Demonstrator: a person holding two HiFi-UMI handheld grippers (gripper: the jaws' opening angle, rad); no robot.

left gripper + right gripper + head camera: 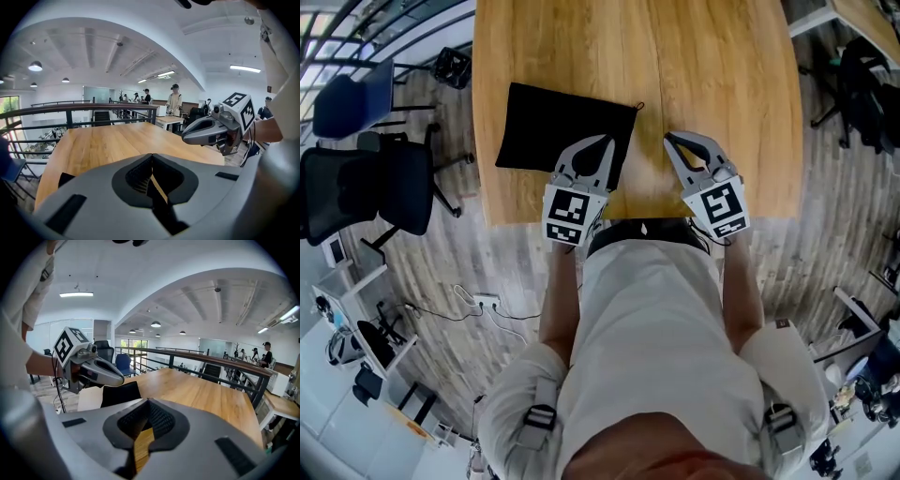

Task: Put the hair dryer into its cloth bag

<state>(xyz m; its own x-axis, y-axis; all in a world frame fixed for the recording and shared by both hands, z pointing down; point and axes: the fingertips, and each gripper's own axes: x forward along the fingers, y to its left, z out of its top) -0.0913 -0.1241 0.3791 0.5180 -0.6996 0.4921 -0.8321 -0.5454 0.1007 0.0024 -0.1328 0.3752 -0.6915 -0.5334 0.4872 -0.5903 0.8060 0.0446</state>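
My jaws are pressed together on both sides, tip meeting tip, with nothing caught between them. The left gripper (603, 141) and the right gripper (672, 139) hover side by side over the near edge of the light wooden worktop (712, 75), both pointing forward and slightly down. Just ahead of my left jaws lies the black cloth bag (567, 127), spread on the worktop with its thin drawstring (640, 105) trailing from the far right corner; neither gripper touches it. The hair dryer shows in none of my views: not on the worktop, not in my jaws. It may be inside the bag already, but the dark cloth hides whatever it holds, so I cannot tell. I judge this to be the edge of the task, either finished or not begun. If the dryer is still out, my next move calls for finding it and opening my jaws wide; otherwise only the drawstring might need tightening.
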